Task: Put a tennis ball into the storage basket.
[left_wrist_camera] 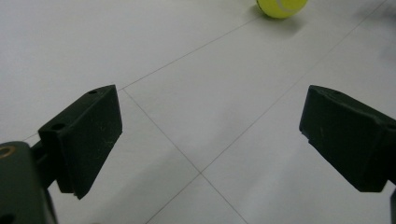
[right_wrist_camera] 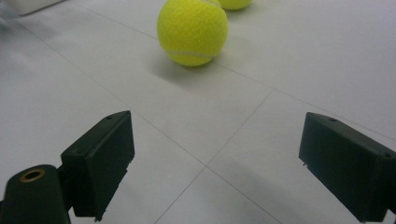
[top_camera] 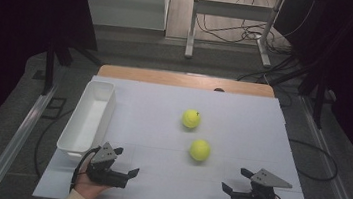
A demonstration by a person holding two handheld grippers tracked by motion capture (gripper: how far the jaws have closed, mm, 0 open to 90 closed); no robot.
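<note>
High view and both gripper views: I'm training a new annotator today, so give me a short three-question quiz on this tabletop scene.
1. How many tennis balls lie on the white table?
2. True or false: the white bin holds a ball.
3. Which gripper is open? A) left gripper alone B) right gripper alone C) both

Key:
1. Two: the farther tennis ball and the nearer tennis ball, lying apart.
2. False; the bin looks empty and stands at the table's left edge.
3. C; each one's fingers stand wide apart with nothing between them.
</note>
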